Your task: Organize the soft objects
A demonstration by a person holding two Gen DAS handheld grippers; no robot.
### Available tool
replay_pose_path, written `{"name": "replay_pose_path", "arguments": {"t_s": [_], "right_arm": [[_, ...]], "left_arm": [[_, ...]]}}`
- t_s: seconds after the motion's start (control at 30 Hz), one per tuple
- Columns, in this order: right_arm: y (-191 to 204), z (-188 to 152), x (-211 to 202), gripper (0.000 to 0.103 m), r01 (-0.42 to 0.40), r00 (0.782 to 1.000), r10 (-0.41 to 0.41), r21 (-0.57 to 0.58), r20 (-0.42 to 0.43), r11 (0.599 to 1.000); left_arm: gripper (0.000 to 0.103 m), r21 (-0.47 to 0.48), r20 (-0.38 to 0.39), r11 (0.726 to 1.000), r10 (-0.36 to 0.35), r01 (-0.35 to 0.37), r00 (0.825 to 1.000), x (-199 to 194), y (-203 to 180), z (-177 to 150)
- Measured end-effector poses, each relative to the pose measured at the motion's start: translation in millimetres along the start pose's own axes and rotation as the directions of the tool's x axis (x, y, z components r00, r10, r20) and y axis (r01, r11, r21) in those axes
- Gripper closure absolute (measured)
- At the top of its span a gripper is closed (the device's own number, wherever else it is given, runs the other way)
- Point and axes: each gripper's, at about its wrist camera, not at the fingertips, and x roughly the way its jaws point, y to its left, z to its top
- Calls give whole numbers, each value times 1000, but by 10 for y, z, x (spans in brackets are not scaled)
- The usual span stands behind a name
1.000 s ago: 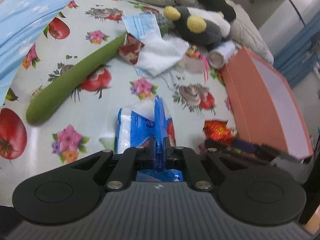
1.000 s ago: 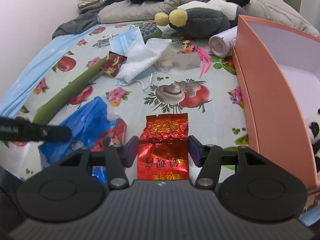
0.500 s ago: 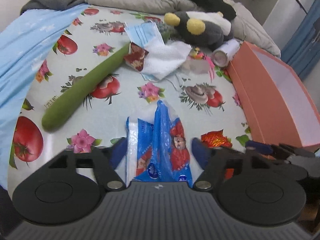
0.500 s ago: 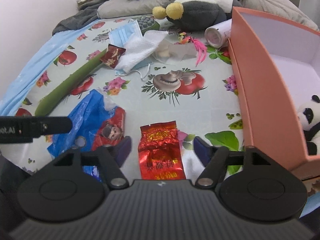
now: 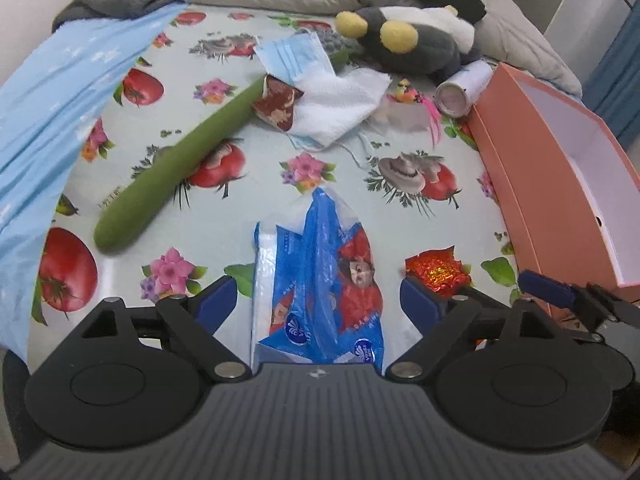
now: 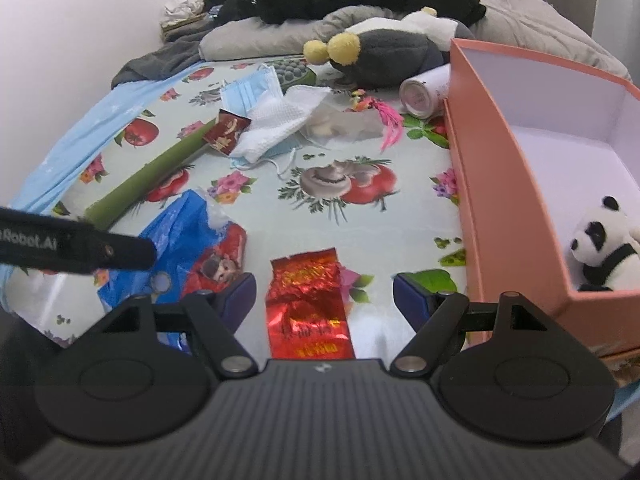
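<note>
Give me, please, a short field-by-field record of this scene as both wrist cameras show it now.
surface: fruit-print cloth
left tool: open, jaws just widened, blue tissue pack lying loose between them
right tool: open, red foil packet lying loose between them
orange box: holds panda plush
clutter beyond: green plush stick, face mask, white cloth

Flat on the fruit-print cloth: blue plastic tissue pack [image 5: 320,280], crumpled, lengthwise; just to its right a red foil packet [image 6: 310,308], creased, gold print up. Farther back, a long green plush cucumber [image 5: 180,168] lying diagonally, a small dark-red sachet [image 5: 278,102] at its far end, a white cloth [image 5: 336,108] heaped over a blue face mask [image 5: 292,54]. Behind these, a grey plush with yellow pompoms [image 6: 384,56] on its side. Inside the orange box [image 6: 496,184], near corner: a small panda plush [image 6: 604,244], sitting upright.
</note>
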Motion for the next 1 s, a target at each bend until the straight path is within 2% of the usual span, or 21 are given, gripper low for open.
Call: {"name": "replay_pose_path", "arguments": {"t_s": [0.13, 0.27, 0.43, 0.63, 0.7, 0.73, 0.87, 0.93, 1.0], "right_arm": [[95, -11, 86, 26, -26, 1000, 25, -52, -10, 998], [151, -35, 199, 26, -13, 1000, 10, -78, -27, 997], [182, -54, 299, 31, 6, 999, -9, -85, -33, 996], [183, -65, 413, 37, 20, 999, -25, -87, -49, 996], [173, -73, 439, 41, 29, 998, -34, -85, -55, 996], [164, -75, 449, 46, 31, 997, -37, -84, -63, 996], [138, -66, 440, 46, 34, 996, -41, -85, -81, 996], [123, -61, 420, 46, 39, 996, -46, -80, -82, 996], [103, -59, 398, 47, 43, 995, -49, -71, -84, 997]], "left_arm": [[13, -41, -5, 999, -25, 24, 1000, 63, 101, -9], [15, -15, 7, 1000, -13, 13, 1000, 85, 80, -17], [34, -9, 8, 999, -32, 32, 999, 123, 81, -12], [53, -8, -1, 998, -60, 60, 998, 204, 97, 18], [58, -4, -4, 998, -70, 70, 998, 241, 80, 19], [61, -2, -9, 997, -72, 72, 997, 266, 72, 18], [66, -5, -30, 998, -66, 66, 997, 394, 42, -20], [78, -10, -38, 998, -64, 63, 997, 452, 35, -36], [85, -17, -38, 998, -57, 56, 998, 482, 40, -51]]}}
